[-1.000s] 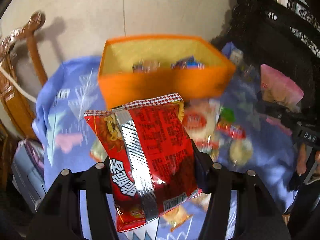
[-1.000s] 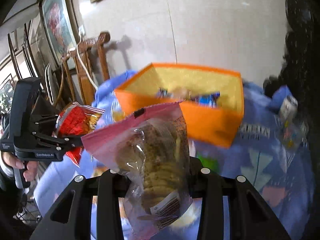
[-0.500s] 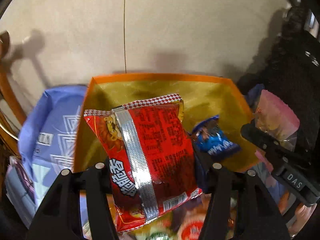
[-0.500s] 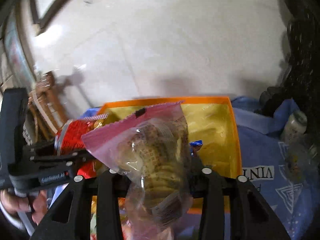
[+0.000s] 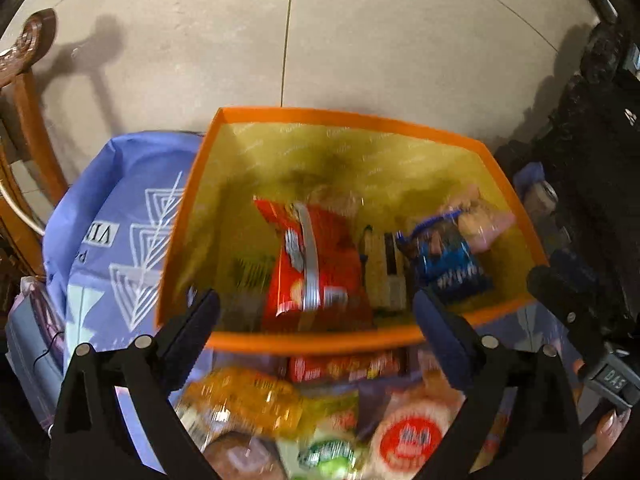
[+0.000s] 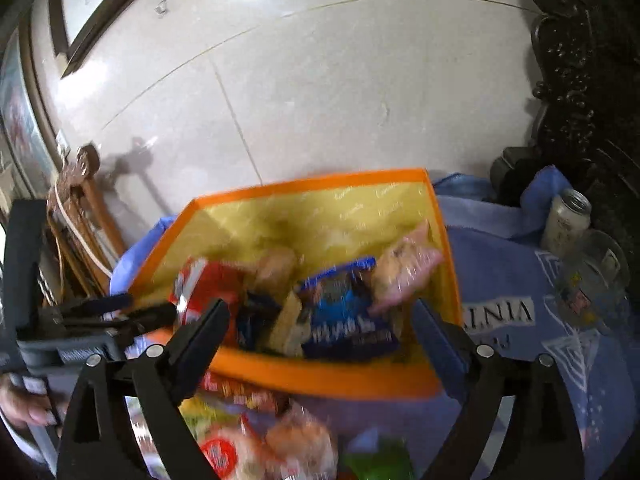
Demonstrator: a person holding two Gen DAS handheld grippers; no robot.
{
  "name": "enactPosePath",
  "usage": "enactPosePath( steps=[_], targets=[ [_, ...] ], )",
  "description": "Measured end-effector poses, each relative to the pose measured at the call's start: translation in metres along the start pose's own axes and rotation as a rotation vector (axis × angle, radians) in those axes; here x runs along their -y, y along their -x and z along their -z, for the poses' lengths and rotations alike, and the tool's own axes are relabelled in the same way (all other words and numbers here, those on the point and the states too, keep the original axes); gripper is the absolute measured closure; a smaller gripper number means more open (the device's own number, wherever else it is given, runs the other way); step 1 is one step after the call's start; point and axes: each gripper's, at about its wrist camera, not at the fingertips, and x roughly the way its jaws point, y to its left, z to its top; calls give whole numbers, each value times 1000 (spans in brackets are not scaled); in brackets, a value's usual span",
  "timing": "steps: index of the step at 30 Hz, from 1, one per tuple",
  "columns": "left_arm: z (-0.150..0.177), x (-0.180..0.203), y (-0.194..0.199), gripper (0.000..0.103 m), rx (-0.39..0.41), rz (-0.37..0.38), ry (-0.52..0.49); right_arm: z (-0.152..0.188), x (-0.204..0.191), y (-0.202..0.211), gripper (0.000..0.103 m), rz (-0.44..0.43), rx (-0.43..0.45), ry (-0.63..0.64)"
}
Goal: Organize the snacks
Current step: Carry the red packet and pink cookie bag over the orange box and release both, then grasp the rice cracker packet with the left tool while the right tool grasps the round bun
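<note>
An orange box with a yellow lining (image 5: 320, 338) (image 6: 328, 376) stands on a blue cloth. Inside it lie a red snack bag (image 5: 312, 264) (image 6: 200, 288), a pink bag of cookies (image 5: 480, 220) (image 6: 404, 268), a blue packet (image 5: 448, 260) (image 6: 344, 312) and other snacks. My left gripper (image 5: 316, 312) is open and empty above the box's near wall. My right gripper (image 6: 320, 328) is open and empty above the box's near wall too. The left gripper also shows in the right wrist view (image 6: 120, 312).
Several loose snacks lie on the blue cloth (image 5: 116, 216) in front of the box, among them a yellow packet (image 5: 248, 396) and a round red-labelled pack (image 5: 408, 436). A jar (image 6: 568, 220) and a glass (image 6: 592, 276) stand at right. A wooden chair (image 5: 24, 92) is at left.
Both grippers have opened. The red bag has dropped from the left gripper and the pink cookie bag from the right gripper; both now lie in the box.
</note>
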Motion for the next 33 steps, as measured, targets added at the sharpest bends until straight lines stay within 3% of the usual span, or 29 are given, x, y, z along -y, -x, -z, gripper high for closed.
enactPosePath(
  steps=[8, 16, 21, 27, 29, 32, 33],
  targets=[
    [97, -13, 42, 7, -18, -41, -58, 79, 7, 61, 3, 52, 26, -18],
    [200, -13, 40, 6, -136, -126, -59, 147, 18, 81, 3, 70, 0, -87],
    [228, -14, 30, 6, -191, -135, -3, 165, 25, 81, 3, 67, -20, -97],
    [240, -22, 8, 9, -220, -169, 71, 178, 34, 77, 3, -3, -14, -135],
    [239, -20, 10, 21, -184, -172, 64, 180, 31, 72, 3, 23, -28, -107],
    [239, -16, 20, 68, -139, -195, 51, 182, 28, 67, 3, 72, -57, -80],
    [239, -17, 23, 68, -135, -195, 63, 183, 27, 65, 3, 83, -68, -72]
  ],
)
